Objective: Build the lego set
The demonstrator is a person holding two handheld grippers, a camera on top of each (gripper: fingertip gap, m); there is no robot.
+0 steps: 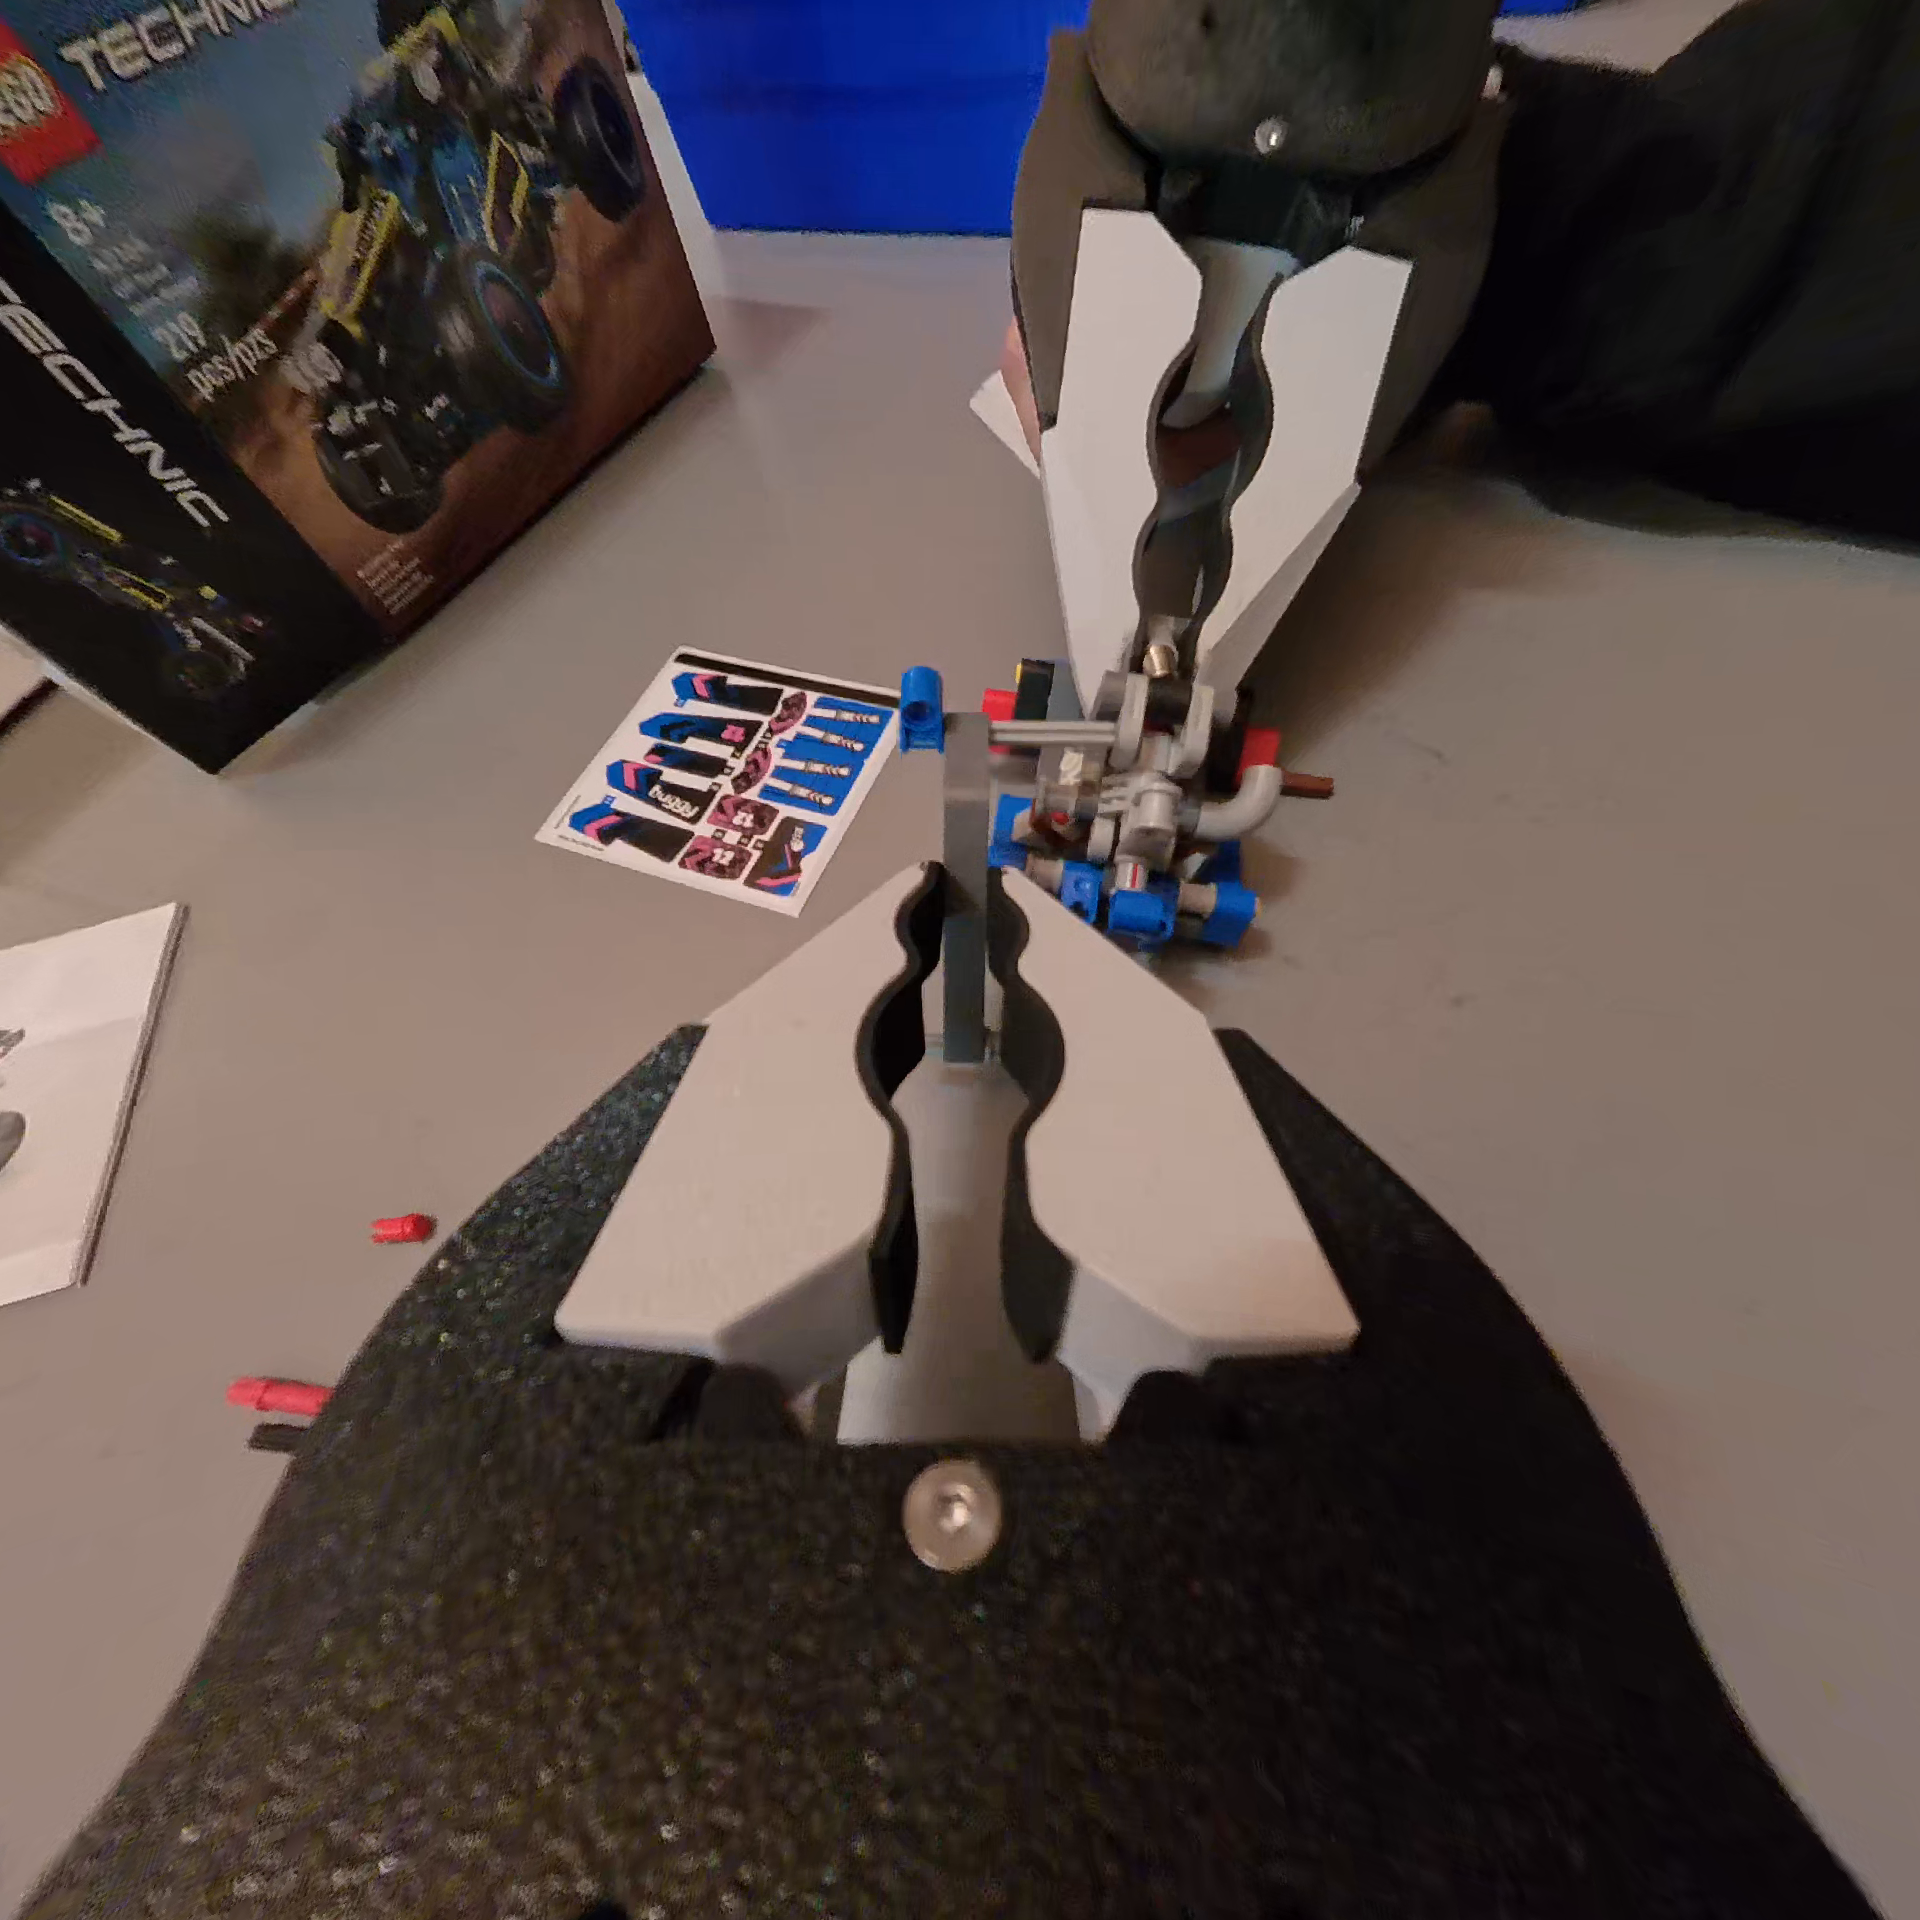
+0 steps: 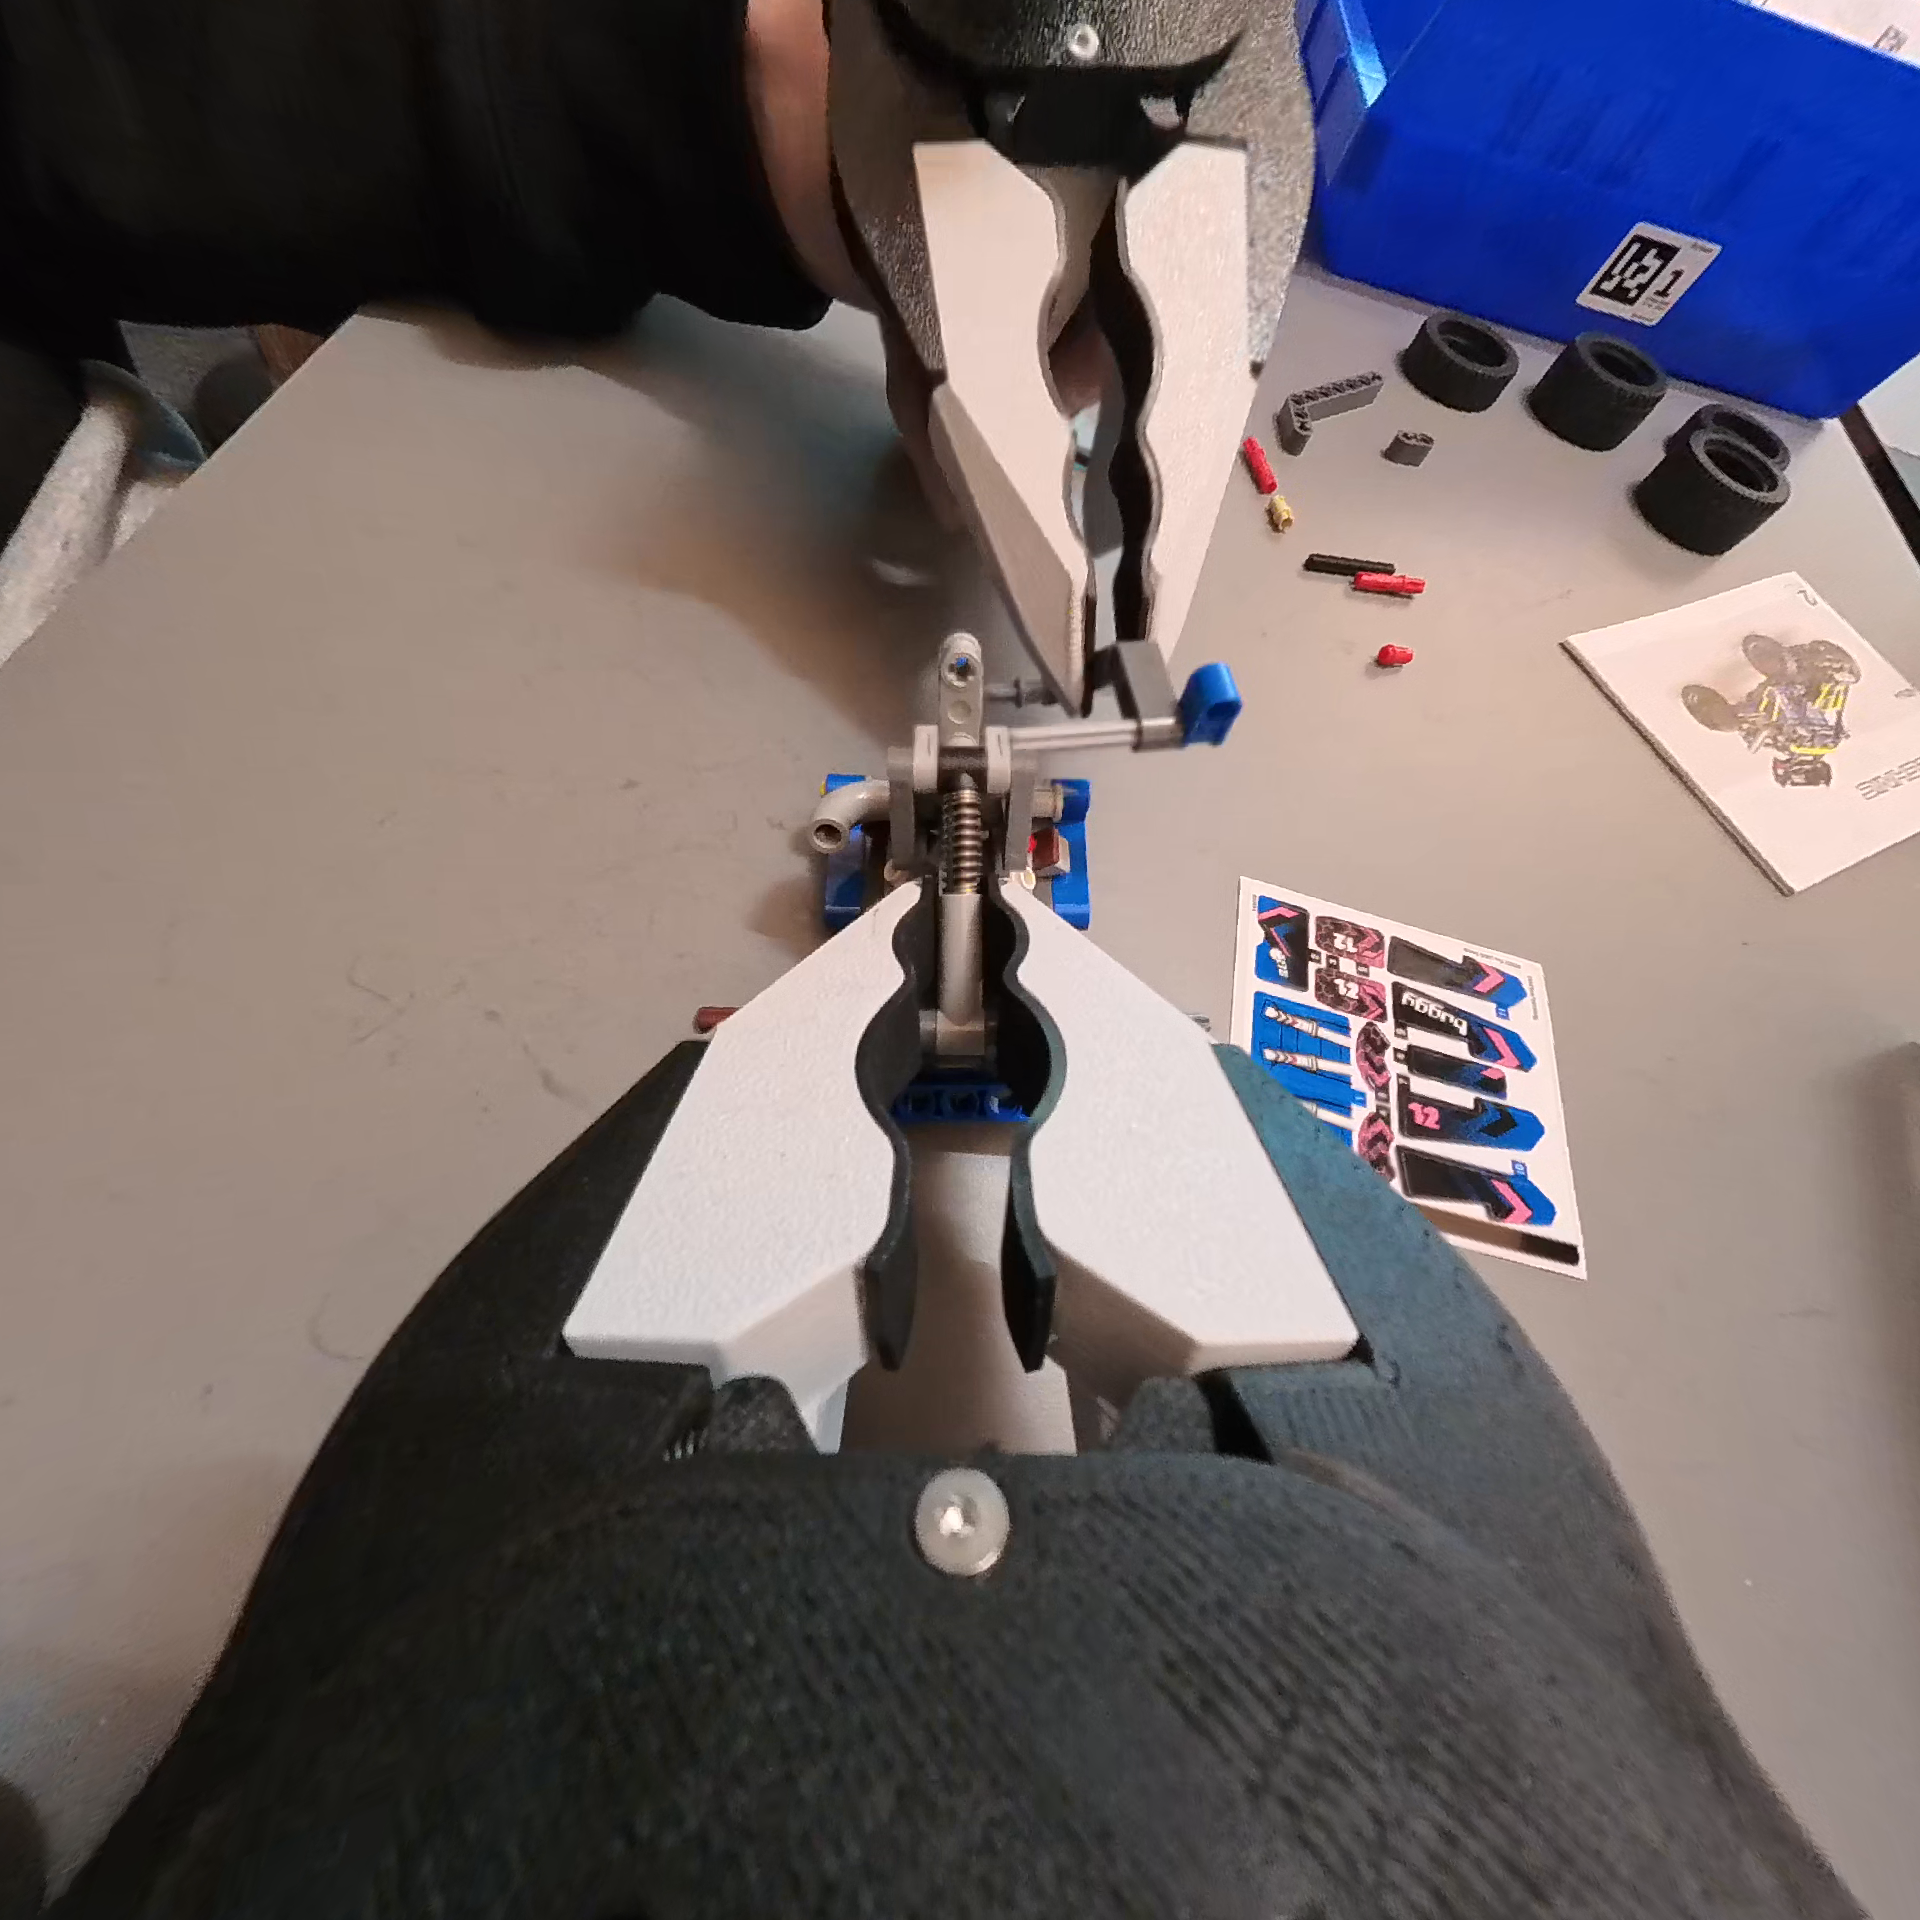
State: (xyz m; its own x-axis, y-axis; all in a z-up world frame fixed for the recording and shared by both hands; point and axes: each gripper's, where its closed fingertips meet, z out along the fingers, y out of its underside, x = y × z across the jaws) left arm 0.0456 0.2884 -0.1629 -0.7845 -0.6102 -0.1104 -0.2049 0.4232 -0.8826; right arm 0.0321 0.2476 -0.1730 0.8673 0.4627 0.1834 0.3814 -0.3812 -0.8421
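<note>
Left wrist view shows the left gripper in the lower centre of the frame, its jaws nearly closed on a dark grey beam that stands upright between the tips. At the top of that beam a thin grey axle runs sideways toward the right of the frame, and a small blue connector sits at the beam's upper left. The partly built lego assembly, grey and blue with red pins, rests on the grey table just right of centre. It is pinched from above by the right gripper, which reaches down from the upper right of the frame. In the right wrist view, the right gripper is seen with its jaws narrowed around the assembly's spring shock absorber, whose long axis runs straight up the frame along the fingers. There the left gripper comes down from the top, clamped on the beam at the axle's right-hand end. The coming move appears to turn on the axle: it lies crosswise to the shock absorber, so the beam would probably have to be pushed along it toward the assembly. A sticker sheet, loose black tyres and a booklet lie toward the right of that frame.
</note>
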